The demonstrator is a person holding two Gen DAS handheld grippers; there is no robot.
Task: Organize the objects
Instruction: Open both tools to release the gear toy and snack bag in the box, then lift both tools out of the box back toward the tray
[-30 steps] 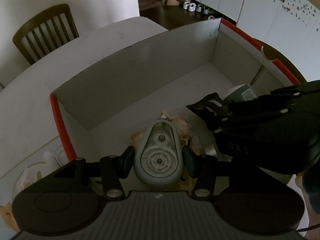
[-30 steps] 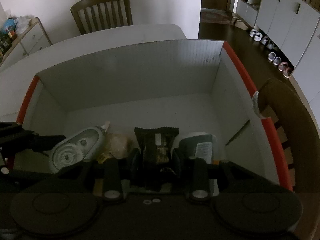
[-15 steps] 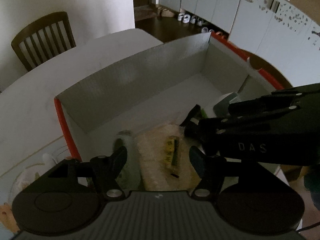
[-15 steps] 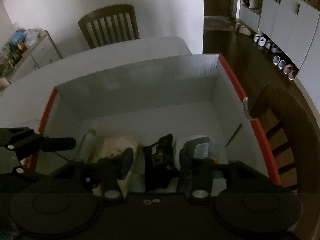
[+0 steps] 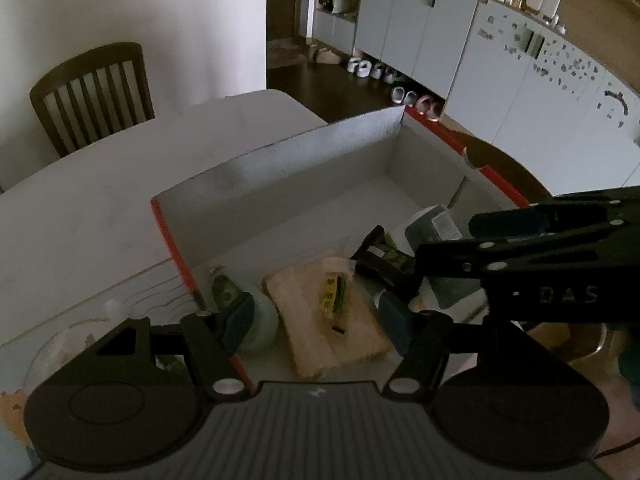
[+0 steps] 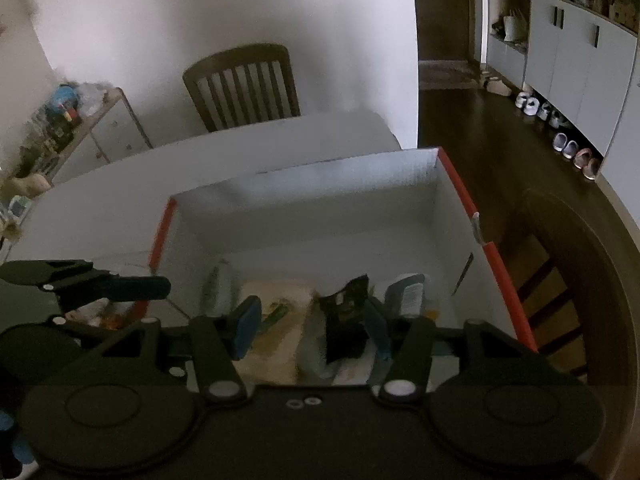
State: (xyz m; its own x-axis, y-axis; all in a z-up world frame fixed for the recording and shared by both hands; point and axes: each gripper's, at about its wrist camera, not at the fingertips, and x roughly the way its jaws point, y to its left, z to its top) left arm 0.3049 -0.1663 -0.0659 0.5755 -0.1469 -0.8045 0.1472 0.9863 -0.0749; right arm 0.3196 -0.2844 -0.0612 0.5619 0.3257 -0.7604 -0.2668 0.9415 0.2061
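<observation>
Left wrist view: the left claw [image 5: 316, 316] hangs with its jaws apart and nothing between them above the white box [image 5: 280, 168], its red-edged walls standing on a pale desk [image 5: 80, 220]. The right claw [image 6: 310, 326] is likewise spread and empty; both sets of jaws have just been opening. Everything sorted so far lies at the near end of the box. A grey-green tape dispenser [image 5: 256, 316] rests against the box's left wall, a flat tan packet [image 5: 320, 320] with a small yellow-green label lies just beside it toward the middle, a dark crinkled snack wrapper [image 5: 380, 256] leans up next to that, and a grey container [image 5: 436, 224] with a printed label sits nearest the right wall.

By the look of them, all are light. The dispenser is hard plastic, smooth and rounded, best pinched across its flat faces. The packet seems soft and would sag unless taken by an edge. The wrapper is thin and slippery, so its crimped top is the surest hold.

Beyond the box, a slatted wooden chair [image 5: 92, 92] stands at the desk's far side against a white wall, and shoes [image 5: 412, 98] line grey cabinets [image 5: 420, 32] over a dark wood floor.
</observation>
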